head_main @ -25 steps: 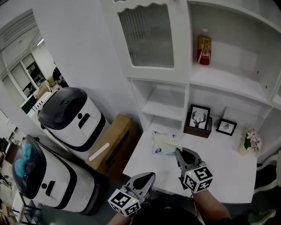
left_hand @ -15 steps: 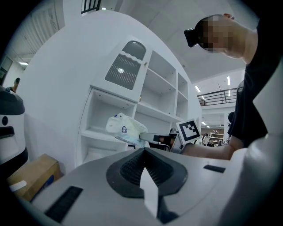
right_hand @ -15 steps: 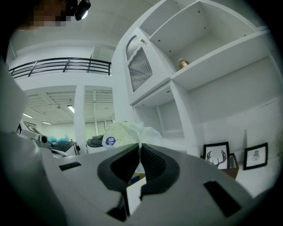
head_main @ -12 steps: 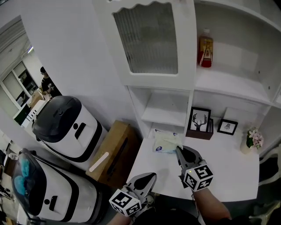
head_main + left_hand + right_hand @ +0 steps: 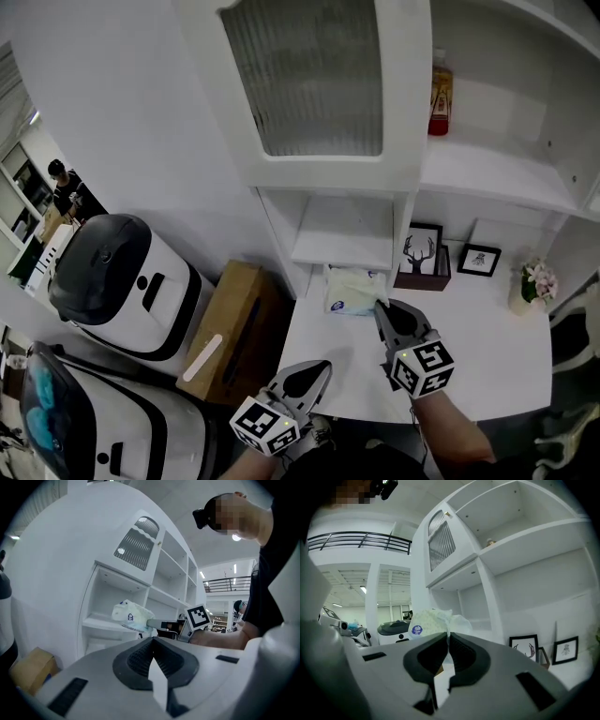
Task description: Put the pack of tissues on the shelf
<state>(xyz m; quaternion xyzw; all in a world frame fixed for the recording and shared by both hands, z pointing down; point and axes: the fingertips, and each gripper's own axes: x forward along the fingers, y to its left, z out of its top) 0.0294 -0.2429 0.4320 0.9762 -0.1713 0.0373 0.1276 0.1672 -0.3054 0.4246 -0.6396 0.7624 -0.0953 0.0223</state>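
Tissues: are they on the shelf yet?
Not yet. The right gripper is shut on the tissues, holding them just in front of the low shelf, not resting on it.

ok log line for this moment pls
phase: place | right hand-held gripper: shut on pack of tissues, in front of shelf, not yet set down | left hand-held gripper: shut, empty, low

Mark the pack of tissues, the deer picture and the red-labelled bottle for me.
pack of tissues (image 5: 349,291): head view, middle of its pale wrapper.
deer picture (image 5: 419,254): head view, the antlered print inside the black frame.
bottle (image 5: 439,97): head view, its red label.
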